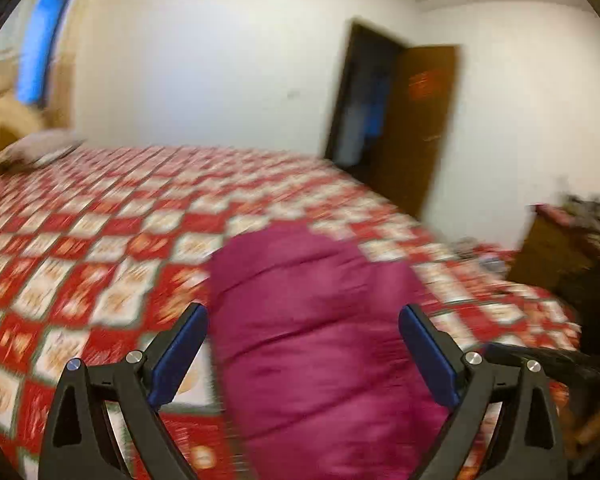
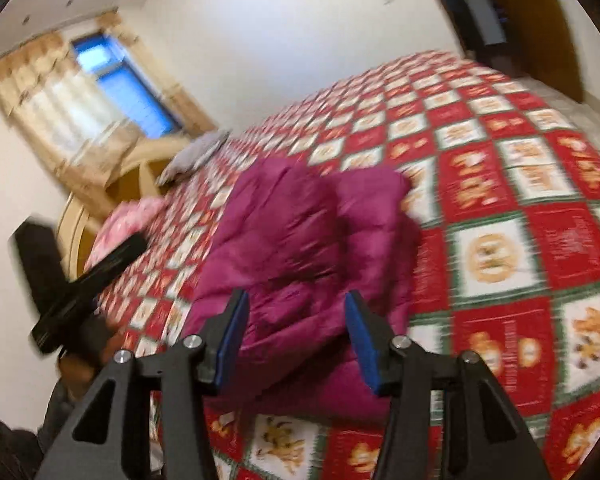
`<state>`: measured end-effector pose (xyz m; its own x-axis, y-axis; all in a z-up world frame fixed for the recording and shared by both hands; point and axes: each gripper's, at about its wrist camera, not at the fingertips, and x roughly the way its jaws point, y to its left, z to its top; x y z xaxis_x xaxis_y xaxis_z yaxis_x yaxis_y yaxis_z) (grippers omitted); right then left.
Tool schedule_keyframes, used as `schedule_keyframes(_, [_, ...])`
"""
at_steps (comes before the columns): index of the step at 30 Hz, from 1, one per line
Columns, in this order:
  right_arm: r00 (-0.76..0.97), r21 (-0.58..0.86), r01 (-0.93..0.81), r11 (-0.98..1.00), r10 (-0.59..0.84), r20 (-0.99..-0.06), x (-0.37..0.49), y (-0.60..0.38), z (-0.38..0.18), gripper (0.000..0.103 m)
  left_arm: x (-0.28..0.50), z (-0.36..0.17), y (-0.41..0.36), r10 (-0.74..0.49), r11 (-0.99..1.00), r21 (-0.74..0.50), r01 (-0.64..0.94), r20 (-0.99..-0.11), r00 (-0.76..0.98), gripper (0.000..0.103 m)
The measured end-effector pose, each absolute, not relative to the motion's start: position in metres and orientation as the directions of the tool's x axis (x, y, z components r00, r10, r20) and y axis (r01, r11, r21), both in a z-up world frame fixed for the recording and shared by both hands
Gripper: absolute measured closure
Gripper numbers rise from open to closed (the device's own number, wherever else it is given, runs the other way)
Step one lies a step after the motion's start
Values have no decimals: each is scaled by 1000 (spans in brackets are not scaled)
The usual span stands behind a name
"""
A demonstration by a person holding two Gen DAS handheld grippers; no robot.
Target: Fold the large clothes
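**Puffy jacket bundled on the bed, both tools wide and empty**

Because both views are smeared by motion, fine detail is a guess. Nearest: left gripper (image 1: pixel 302 344), blue-padded fingers (image 1: pixel 178 354) spread wide, nothing held; the magenta quilted jacket (image 1: pixel 320 340) lies between and beyond them, contact not clear. Right gripper (image 2: pixel 296 342) likewise spread, less widely, empty, hovering over the same jacket (image 2: pixel 300 248). The black left tool (image 2: pixel 84 280) shows at that view's left edge.

Handling, judged: padded, shiny shell. Light for its bulk, soft, springy, probably slippery; folds will want to puff back open. Pinch a seam, hem or cuff edge rather than a fat quilted panel. Garment is bunched in a mound near the bed's near edge, one lobe thrown to the right.

Surface: bed with a red-and-white checked quilt (image 2: pixel 520 220), soft, so pressing down gives little support. Farther off: grey pillow (image 2: pixel 196 152), pink pillow (image 2: pixel 128 224), cream headboard (image 2: pixel 140 168). Room: white walls, curtained window (image 2: pixel 124 88), open brown door (image 1: pixel 416 128), cluttered wooden cabinet (image 1: pixel 560 240) at right.
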<state>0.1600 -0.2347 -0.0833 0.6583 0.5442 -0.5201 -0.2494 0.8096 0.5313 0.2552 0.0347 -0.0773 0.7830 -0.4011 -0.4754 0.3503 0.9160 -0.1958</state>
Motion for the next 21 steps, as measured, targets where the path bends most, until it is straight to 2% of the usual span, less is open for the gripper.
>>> schedule_keyframes(1, [626,524,-273,807,562,-540,164,-224,-90,70,261,-86,36,-381,925,-198,325,-498,779,7])
schedule_keyframes(4, [553,489,-283,825,557,-620,168,-210,-116,70,272,-105,39,-354,935,-218,279,-552,755,7])
schedule_keyframes(6, [534,458,-230,859,505,-679,165,-217,-139,70,278,-116,33,-366,930,-247,271,-565,740,7])
schedule_keyframes(9, [509,476,-157,865,484,-712,161,-235,-163,72,285,-129,22,-391,920,-272,281,-586,710,7])
schedule_keyframes(11, [509,503,-131,854,493,-706,155,-245,-164,71,285,-136,9,-369,929,-227,291,-612,699,7])
schedule_keyframes(15, [602,461,-135,877,442,-665,145,-254,-129,56,280,-136,-5,-347,935,-168,313,-610,712,7])
schedule_keyframes(17, [653,482,-166,860,462,-600,147,-256,-106,49,279,-136,-7,-346,936,-164,313,-606,716,7])
schedule_keyframes(19, [679,478,-188,858,465,-568,156,-252,-92,31,278,-135,-7,-348,935,-165,315,-607,715,7])
schedule_keyframes(21, [710,454,-179,873,434,-554,175,-245,-85,24,277,-135,-8,-346,935,-162,315,-608,714,7])
